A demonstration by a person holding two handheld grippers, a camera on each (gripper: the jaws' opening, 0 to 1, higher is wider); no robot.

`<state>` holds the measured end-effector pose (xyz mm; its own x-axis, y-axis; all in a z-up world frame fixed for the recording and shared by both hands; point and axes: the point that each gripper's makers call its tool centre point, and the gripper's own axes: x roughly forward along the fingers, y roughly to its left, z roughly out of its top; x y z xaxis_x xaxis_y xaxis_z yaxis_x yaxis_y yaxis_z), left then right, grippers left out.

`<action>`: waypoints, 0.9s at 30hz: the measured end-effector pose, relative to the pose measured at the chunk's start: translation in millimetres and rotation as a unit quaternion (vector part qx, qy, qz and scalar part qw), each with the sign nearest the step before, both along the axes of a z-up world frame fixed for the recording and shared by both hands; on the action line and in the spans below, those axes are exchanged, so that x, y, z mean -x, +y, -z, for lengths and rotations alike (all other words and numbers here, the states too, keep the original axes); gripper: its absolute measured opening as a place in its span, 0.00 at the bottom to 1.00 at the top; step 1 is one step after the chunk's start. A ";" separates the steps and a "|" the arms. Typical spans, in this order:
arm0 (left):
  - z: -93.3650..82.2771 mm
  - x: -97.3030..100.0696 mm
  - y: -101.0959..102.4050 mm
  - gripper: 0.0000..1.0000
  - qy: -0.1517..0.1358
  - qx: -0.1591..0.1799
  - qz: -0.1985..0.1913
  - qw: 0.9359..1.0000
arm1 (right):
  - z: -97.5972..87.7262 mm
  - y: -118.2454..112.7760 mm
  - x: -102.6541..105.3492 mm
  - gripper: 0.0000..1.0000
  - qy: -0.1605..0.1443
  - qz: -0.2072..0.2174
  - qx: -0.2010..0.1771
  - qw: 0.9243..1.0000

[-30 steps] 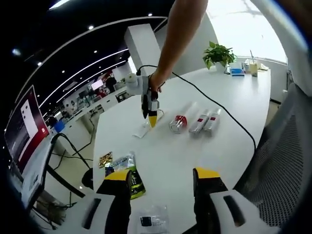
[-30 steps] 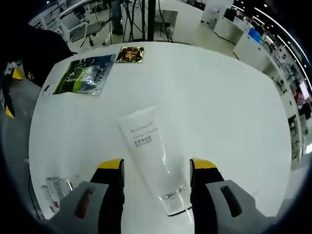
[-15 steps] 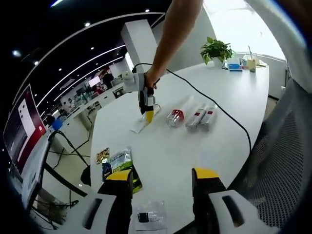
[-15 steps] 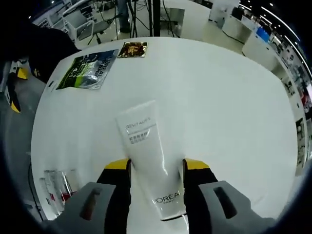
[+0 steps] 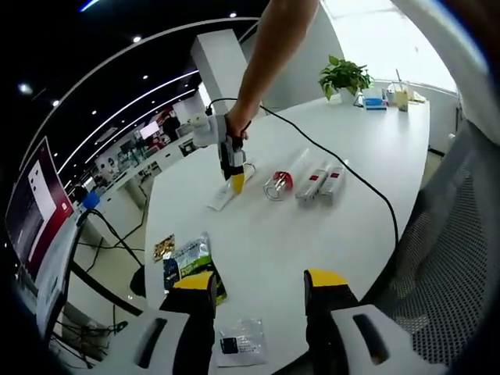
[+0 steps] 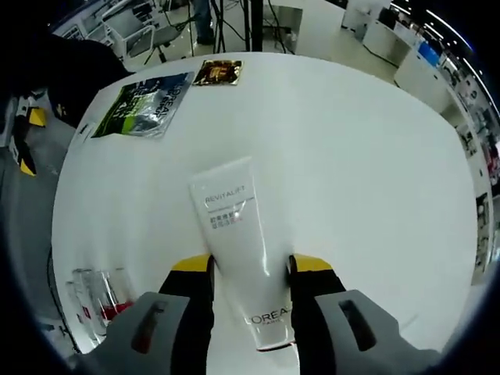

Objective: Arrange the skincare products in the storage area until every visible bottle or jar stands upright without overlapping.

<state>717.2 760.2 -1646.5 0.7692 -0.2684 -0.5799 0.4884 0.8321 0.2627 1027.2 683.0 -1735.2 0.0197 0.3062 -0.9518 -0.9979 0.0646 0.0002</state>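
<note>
R gripper [image 6: 250, 269] clamped on white tube [image 6: 238, 242], lower centre of right gripper view, tube flat on table [image 6: 351, 156]. L gripper [image 5: 262, 285] wide, holding nothing. Bottles [image 5: 301, 181] lay mid-frame in left gripper view.

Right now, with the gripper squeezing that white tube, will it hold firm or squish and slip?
The white tube looks like soft plastic, so it probably dents under the right gripper. Its glossy skin may slip. It lies flat and tapers, so it likely won't roll.
</note>
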 end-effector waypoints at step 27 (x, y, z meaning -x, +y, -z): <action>-14.3 -10.6 1.7 0.51 -0.028 0.037 -0.023 0.999 | -14.9 12.4 20.3 0.25 -0.114 -0.013 0.025 0.993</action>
